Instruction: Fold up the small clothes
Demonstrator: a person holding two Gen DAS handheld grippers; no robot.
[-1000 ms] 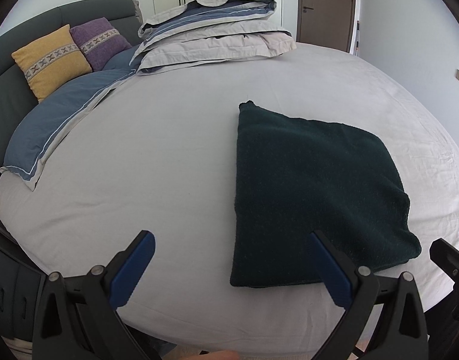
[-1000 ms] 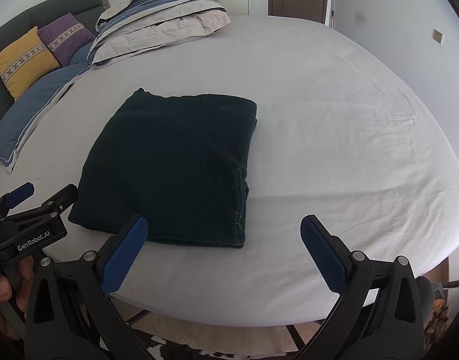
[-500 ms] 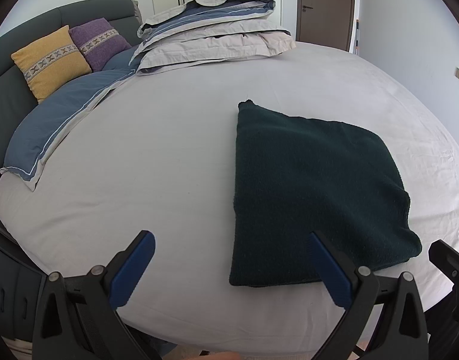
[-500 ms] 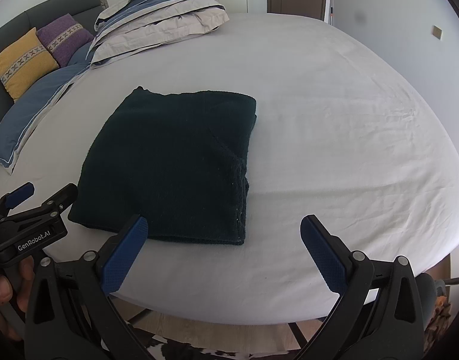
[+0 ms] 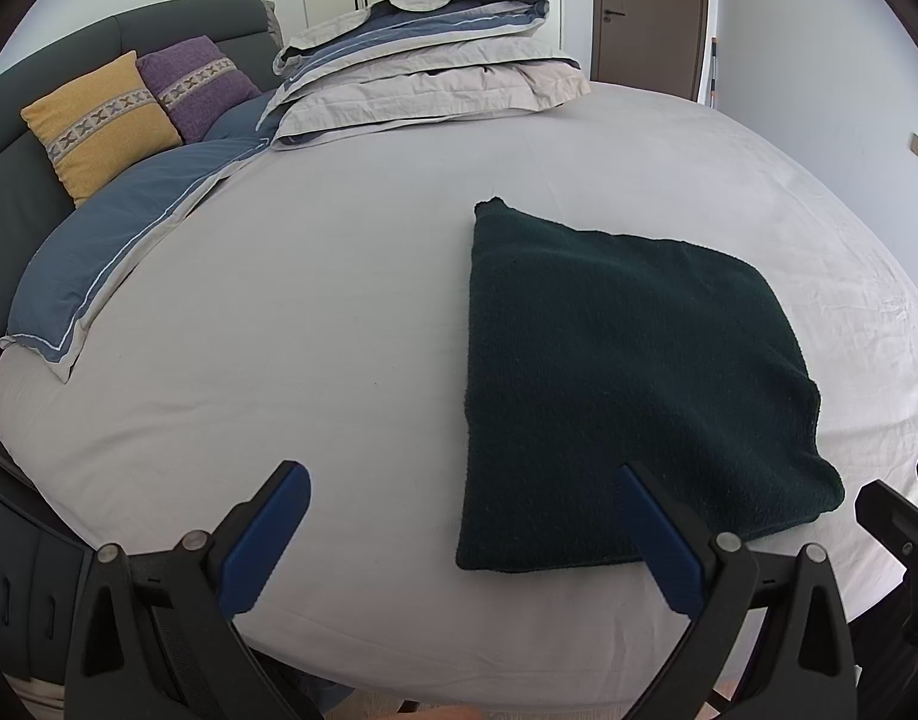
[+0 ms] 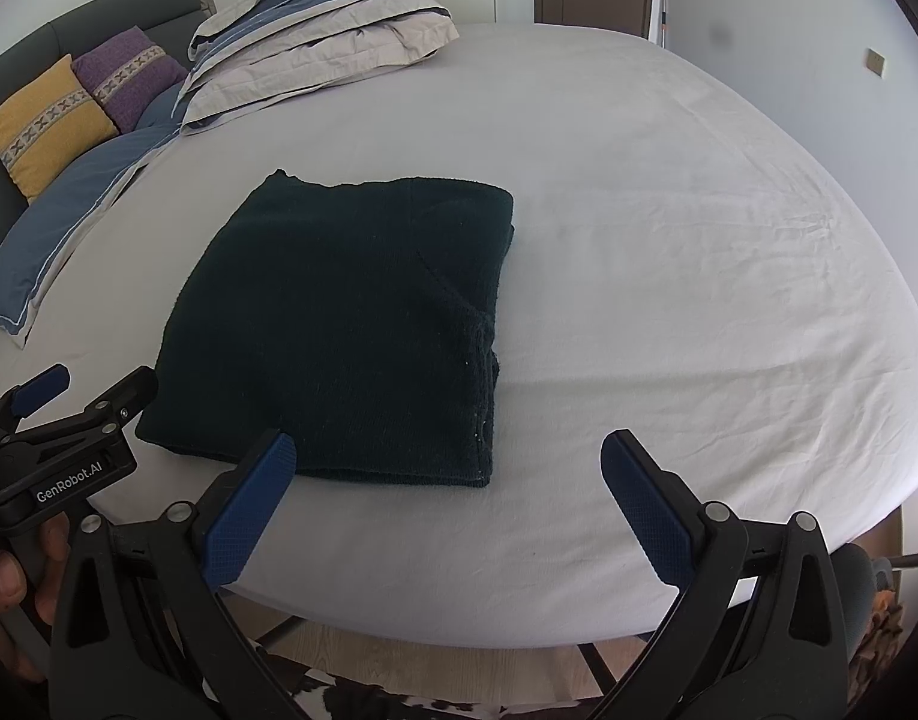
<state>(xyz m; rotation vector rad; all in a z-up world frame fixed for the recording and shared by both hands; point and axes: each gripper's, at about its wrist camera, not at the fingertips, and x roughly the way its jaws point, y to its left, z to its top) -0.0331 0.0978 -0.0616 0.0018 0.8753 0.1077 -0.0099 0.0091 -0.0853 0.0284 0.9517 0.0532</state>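
A dark green folded garment [image 5: 627, 396] lies flat on the white sheet of the bed [image 5: 339, 312], just ahead of both grippers and touched by neither. The left gripper [image 5: 459, 540] hangs over the near edge of the bed with its blue-padded fingers [image 5: 264, 537] spread wide and nothing between them; the garment's near corner sits just in front of its right finger, and most of the cloth spreads ahead and to the right of it. The right gripper [image 6: 441, 510] is likewise spread wide and empty, with the garment [image 6: 339, 330] ahead and to its left, the folded edge close beyond its left finger. In the right wrist view the left gripper [image 6: 69, 414] shows at the left, beside the garment's near-left corner. Far ahead of both grippers lie a folded duvet [image 5: 423, 60], a blue pillow [image 5: 117, 240], and yellow [image 5: 93, 126] and purple [image 5: 195, 84] cushions.
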